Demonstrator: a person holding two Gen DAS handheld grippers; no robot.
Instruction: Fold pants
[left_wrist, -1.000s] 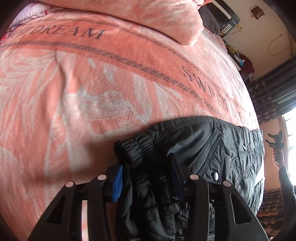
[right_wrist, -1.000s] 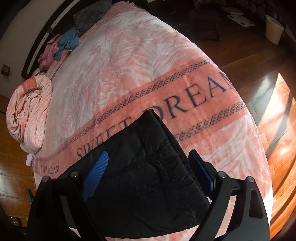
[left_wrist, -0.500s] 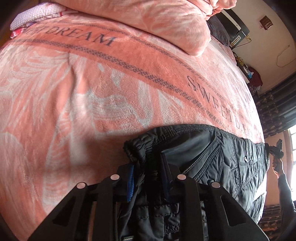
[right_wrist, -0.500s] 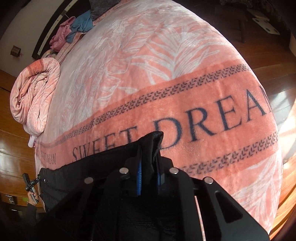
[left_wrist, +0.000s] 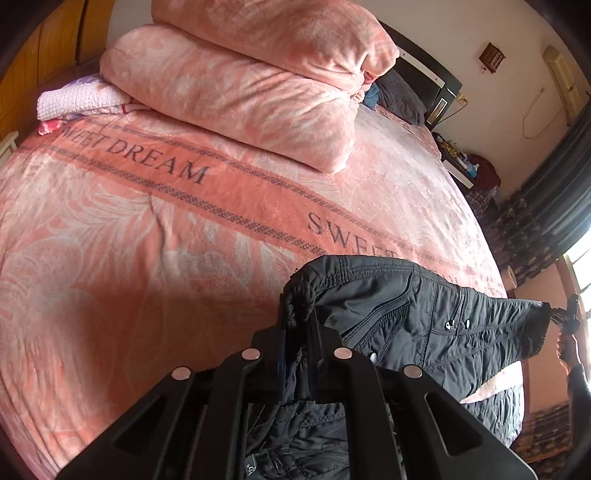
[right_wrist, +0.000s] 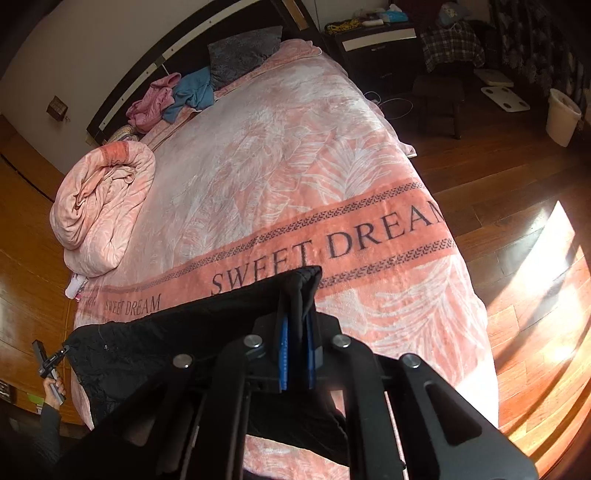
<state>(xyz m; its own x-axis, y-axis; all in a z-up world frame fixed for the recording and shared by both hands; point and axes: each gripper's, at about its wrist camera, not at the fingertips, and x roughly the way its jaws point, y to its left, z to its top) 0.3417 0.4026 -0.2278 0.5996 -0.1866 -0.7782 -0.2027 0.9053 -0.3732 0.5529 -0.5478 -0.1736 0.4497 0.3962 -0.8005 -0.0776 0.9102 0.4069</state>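
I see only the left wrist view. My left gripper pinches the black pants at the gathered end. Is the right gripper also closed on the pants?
Observer: Yes. In the right wrist view the right gripper is shut on a folded corner of the black pants, with fabric squeezed between its blue pads.
Operator: Is something behind the rolled pink quilt, near the headboard?
Observer: A pink garment and a blue garment lie crumpled there, beside a grey pillow.
Operator: What is on the floor on the right side of the bed?
Observer: Wooden floor with a patch of sunlight, and a white bin farther back.
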